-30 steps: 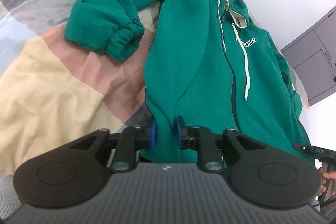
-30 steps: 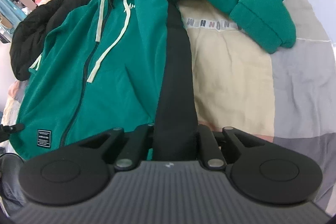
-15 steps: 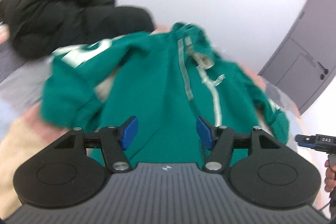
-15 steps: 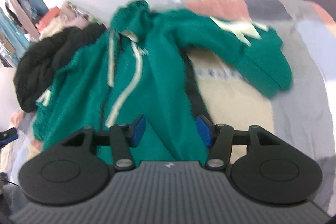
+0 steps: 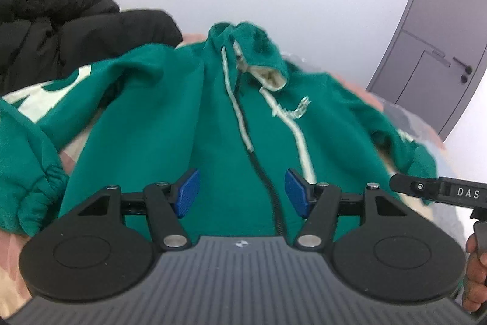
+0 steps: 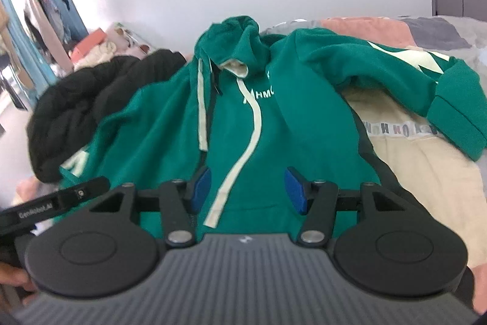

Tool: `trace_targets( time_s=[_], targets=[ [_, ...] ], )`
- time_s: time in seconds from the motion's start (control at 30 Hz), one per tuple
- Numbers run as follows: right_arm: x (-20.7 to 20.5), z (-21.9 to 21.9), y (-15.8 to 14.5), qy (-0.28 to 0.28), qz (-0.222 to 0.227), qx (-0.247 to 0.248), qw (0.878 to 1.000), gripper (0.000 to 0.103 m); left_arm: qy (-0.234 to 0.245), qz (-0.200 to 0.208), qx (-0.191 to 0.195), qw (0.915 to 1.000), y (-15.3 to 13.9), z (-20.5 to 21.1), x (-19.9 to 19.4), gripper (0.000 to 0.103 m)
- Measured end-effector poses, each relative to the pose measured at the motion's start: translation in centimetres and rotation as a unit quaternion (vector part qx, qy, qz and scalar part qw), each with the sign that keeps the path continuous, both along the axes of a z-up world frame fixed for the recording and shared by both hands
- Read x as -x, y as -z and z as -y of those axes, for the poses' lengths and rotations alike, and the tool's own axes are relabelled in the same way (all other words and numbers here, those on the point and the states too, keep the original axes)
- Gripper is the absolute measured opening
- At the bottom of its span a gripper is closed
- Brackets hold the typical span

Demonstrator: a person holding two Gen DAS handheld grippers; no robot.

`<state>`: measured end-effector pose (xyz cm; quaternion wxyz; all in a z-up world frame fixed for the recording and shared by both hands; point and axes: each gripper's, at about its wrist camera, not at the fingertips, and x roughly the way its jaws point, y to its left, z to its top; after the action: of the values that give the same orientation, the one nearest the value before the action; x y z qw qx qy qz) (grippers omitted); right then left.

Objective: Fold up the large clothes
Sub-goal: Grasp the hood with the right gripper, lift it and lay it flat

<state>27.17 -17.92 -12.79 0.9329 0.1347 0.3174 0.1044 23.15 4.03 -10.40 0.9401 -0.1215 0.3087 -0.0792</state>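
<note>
A green zip hoodie (image 5: 213,118) (image 6: 274,124) with cream drawstrings lies face up on the bed, hood at the far end, both sleeves spread out sideways. My left gripper (image 5: 242,192) hovers open above the hem near the zipper, nothing between its blue pads. My right gripper (image 6: 248,189) is open too, above the lower front with a drawstring end below it. The right gripper's body (image 5: 438,192) shows at the right edge of the left wrist view, and the left gripper's body (image 6: 54,200) shows at the lower left of the right wrist view.
A black puffer jacket (image 5: 61,29) (image 6: 91,99) is heaped at the bed's far left beside the hoodie. The patchwork bedspread (image 6: 426,172) extends to the right. A white wall and a grey door (image 5: 432,35) stand behind. A hand (image 5: 474,279) holds the right gripper.
Both grippers let go of the hoodie's hem and opened. They pulled back and tipped up, so the whole hoodie, wall and door came into view.
</note>
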Motion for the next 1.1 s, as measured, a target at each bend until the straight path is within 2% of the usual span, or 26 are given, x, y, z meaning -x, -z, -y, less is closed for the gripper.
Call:
trace_targets(
  time_s=[0.23, 0.37, 0.5, 0.63, 0.7, 0.77, 0.83, 0.93, 1.03, 1.1],
  targets=[
    [-1.3, -2.3, 3.6, -0.010, 0.009, 0.059, 0.998, 0.057, -0.020, -0.018, -0.015, 0.9995, 3.7, -1.5, -3.5, 0.067],
    [-2.9, -3.4, 6.0, -0.023, -0.011, 0.073, 0.997, 0.056, -0.014, -0.029, -0.022, 0.9992, 5.2, -1.6, -5.5, 0.067],
    [-4.6, -3.6, 6.9, -0.022, -0.006, 0.058, 0.998, 0.056, -0.016, -0.041, 0.002, 0.9990, 5.9, -2.0, -6.7, 0.067],
    [-7.6, -4.5, 5.4, -0.021, 0.038, 0.067, 0.997, 0.057, -0.024, -0.045, 0.036, 0.9981, 6.2, -2.9, -7.7, 0.067],
    [-10.3, -5.6, 4.5, -0.023, 0.066, 0.084, 0.994, 0.077, -0.026, -0.046, 0.041, 0.9978, 6.5, -3.3, -8.1, 0.067],
    [-13.8, -6.9, 3.9, -0.034, 0.090, 0.083, 0.992, 0.084, -0.026, -0.048, 0.045, 0.9975, 7.2, -3.8, -8.6, 0.067],
    [-18.2, -8.2, 3.7, -0.025, 0.090, 0.079, 0.993, 0.084, -0.029, -0.050, 0.048, 0.9972, 7.8, -4.4, -9.1, 0.067],
    [-24.7, -9.9, 3.5, 0.019, 0.076, 0.084, 0.993, 0.084, -0.031, -0.049, 0.072, 0.9957, 8.8, -5.5, -9.9, 0.067],
    [-30.5, -11.4, 3.5, 0.059, 0.093, 0.133, 0.985, 0.084, -0.032, -0.041, 0.100, 0.9936, 9.5, -6.5, -10.5, 0.067],
    [-33.9, -12.1, 3.5, 0.064, 0.102, 0.155, 0.981, 0.084, -0.029, -0.038, 0.111, 0.9926, 10.0, -6.9, -10.9, 0.067]
  ],
)
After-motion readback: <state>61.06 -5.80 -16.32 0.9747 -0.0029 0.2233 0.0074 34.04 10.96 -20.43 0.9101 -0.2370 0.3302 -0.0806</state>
